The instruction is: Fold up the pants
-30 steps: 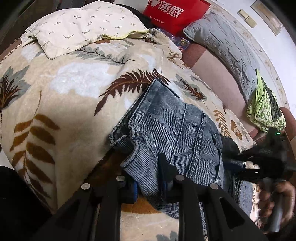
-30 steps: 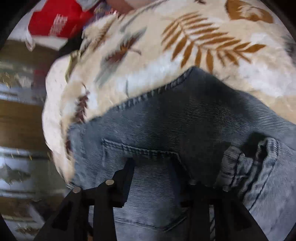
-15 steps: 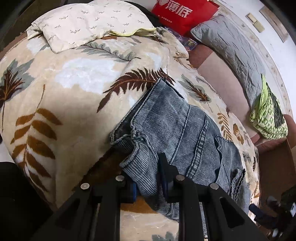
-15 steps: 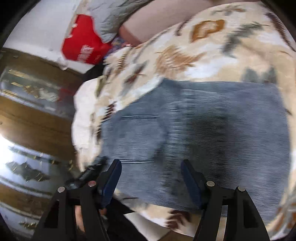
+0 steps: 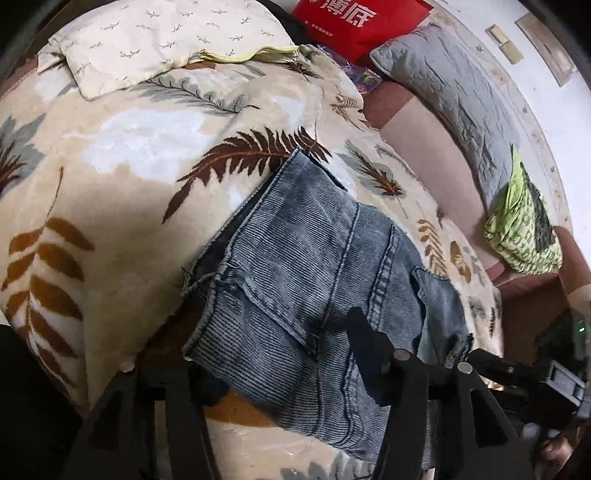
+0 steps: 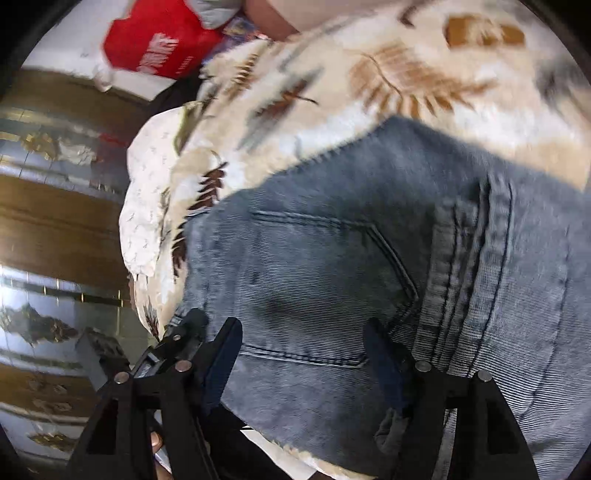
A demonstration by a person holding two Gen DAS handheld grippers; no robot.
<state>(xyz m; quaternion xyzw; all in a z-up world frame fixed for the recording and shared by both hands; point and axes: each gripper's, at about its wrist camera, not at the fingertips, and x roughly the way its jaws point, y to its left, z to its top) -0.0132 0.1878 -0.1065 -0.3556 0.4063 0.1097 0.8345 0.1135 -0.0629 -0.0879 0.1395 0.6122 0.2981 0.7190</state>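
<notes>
Grey-blue denim pants (image 5: 317,273) lie folded into a compact bundle on a leaf-print blanket (image 5: 122,177). My left gripper (image 5: 280,369) is open, its fingers straddling the near hem of the bundle; the left finger is partly hidden under the cloth. In the right wrist view the pants (image 6: 332,277) show a back pocket and a seam. My right gripper (image 6: 303,354) is open just above the pocket's lower edge, holding nothing. The right gripper also shows at the right edge of the left wrist view (image 5: 546,373).
A cream pillow (image 5: 159,40), a red bag (image 5: 354,22) and a grey quilted pillow (image 5: 454,96) lie at the back. A green patterned cloth (image 5: 524,225) sits on the pink sheet to the right. Wooden cabinets (image 6: 55,221) stand beyond the bed's edge.
My left gripper has opened and released the pants' hem. My right gripper, open, has swung back down close over the pocket area after pulling away.
</notes>
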